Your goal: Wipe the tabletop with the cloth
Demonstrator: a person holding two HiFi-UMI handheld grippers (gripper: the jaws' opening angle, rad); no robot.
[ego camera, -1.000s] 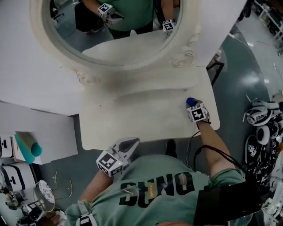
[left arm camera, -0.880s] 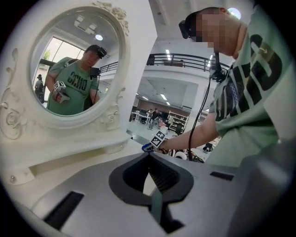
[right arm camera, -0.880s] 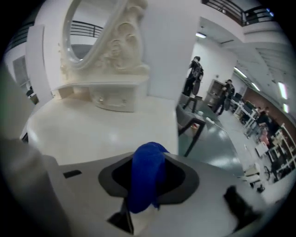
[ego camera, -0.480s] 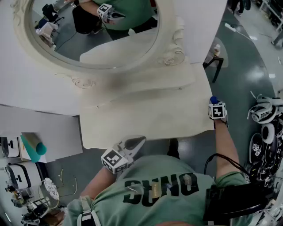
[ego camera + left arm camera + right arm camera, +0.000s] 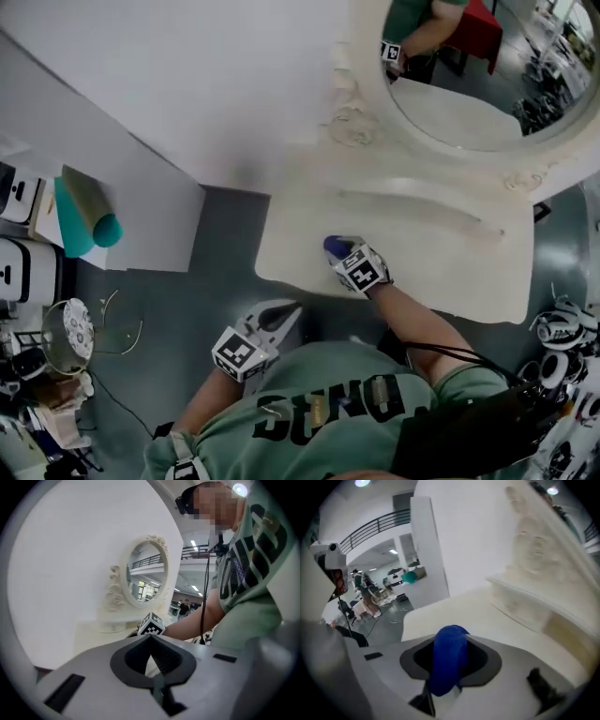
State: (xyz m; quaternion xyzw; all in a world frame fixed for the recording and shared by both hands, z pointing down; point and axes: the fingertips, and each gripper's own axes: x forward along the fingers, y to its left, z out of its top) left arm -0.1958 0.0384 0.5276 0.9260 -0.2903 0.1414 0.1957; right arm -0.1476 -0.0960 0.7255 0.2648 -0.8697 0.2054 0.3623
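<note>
Cloth: blue cloth (image 5: 335,247), bunched, on the near-left part of the surface (image 5: 450,272), close to its near edge.
Right gripper: right gripper (image 5: 349,255) has its jaws clamped on the cloth, the wad bulging up between them; the jaws point left and far across the surface.
Left gripper: left gripper (image 5: 284,311) has its jaws closed tip to tip with nothing between them; it is off the surface, over the grey floor (image 5: 216,244), just before the person's chest and near the surface's near-left corner.
Head view only: a teal roll (image 5: 82,220) lies on a white shelf well to the left, apart from the surface; a cable (image 5: 441,349) runs along the right forearm.
Left gripper view only: the right gripper's marker cube and forearm show past the closed jaws, with the oval mirror (image 5: 469,94) standing against the white wall.
Right gripper view only: the surface's left edge drops to open floor, with cluttered stands well beyond it.
Edges: a raised ledge (image 5: 412,202) and the carved mirror frame bound the far side; the near edge is just beside the right gripper.
Room: bare surface stretches right of the cloth to the right edge.
</note>
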